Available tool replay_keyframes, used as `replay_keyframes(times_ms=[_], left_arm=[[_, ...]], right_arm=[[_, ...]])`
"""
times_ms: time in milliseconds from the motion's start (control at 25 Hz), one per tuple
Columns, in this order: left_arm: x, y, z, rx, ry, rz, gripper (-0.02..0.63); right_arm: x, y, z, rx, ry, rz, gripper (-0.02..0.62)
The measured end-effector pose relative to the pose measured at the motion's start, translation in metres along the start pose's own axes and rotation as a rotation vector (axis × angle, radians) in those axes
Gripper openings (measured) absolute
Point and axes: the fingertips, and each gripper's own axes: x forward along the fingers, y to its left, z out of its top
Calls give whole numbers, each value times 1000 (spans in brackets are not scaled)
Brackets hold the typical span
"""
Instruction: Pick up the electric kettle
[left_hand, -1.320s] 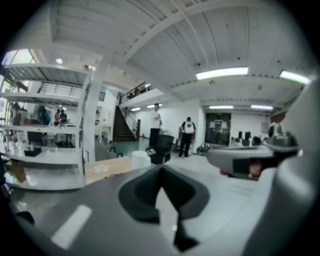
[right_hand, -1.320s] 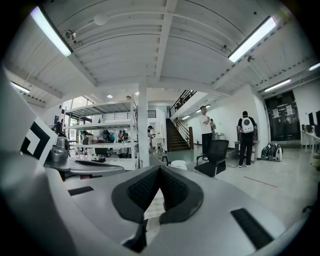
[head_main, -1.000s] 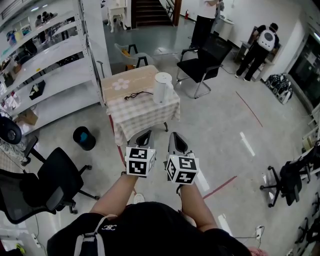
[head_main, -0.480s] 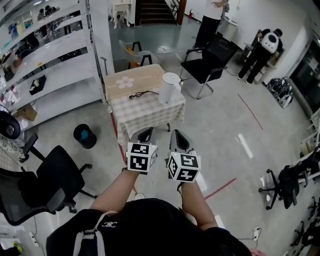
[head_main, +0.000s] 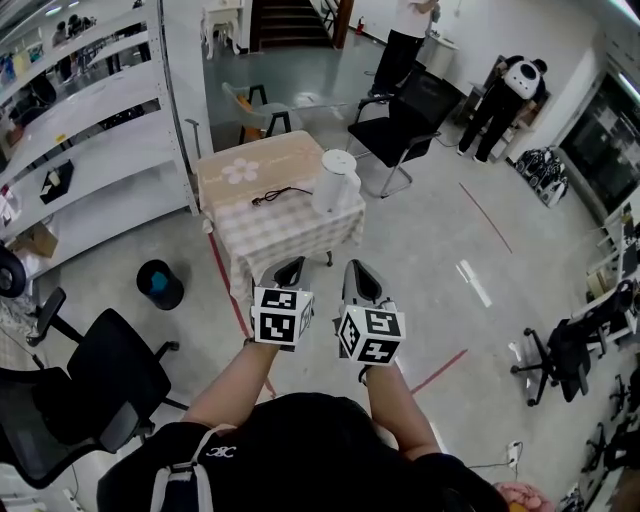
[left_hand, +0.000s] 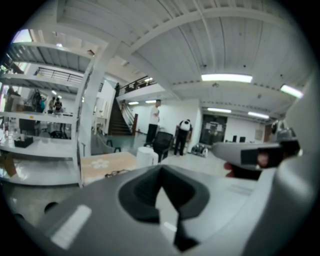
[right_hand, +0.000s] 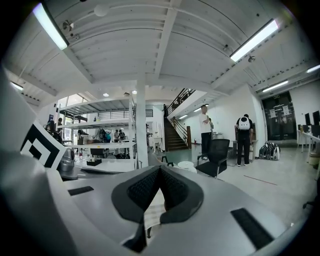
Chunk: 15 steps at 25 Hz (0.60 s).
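Observation:
The white electric kettle (head_main: 334, 182) stands upright at the right edge of a small table with a checked cloth (head_main: 280, 232). Both grippers are held side by side in the air, short of the table's near edge and apart from the kettle. My left gripper (head_main: 290, 268) is shut and empty. So is my right gripper (head_main: 358, 270), its jaws meeting at the tips. In the left gripper view the kettle (left_hand: 146, 156) shows far off beyond the shut jaw tips (left_hand: 160, 168). In the right gripper view only the kettle's top (right_hand: 186, 165) peeks over the jaws (right_hand: 160, 169).
A black cable (head_main: 278, 192) lies on the table left of the kettle. A black office chair (head_main: 415, 120) stands behind the table, another (head_main: 100, 370) at my left. A dark bin (head_main: 158, 283) and white shelves (head_main: 90, 130) are left. People (head_main: 505, 95) stand at the back.
Both grippers have moved a little forward towards the table with the person, still shut. The kettle and table have not moved.

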Motion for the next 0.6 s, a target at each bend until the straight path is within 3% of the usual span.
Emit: replay_keyframes(times_ms=[280, 600], left_arm=[[12, 11, -5, -9, 14, -23, -5], [41, 36, -5, -8, 29, 10, -6]], right_arm=[[19, 7, -2, -29, 12, 5, -9], [63, 1, -7, -25, 18, 24, -9]])
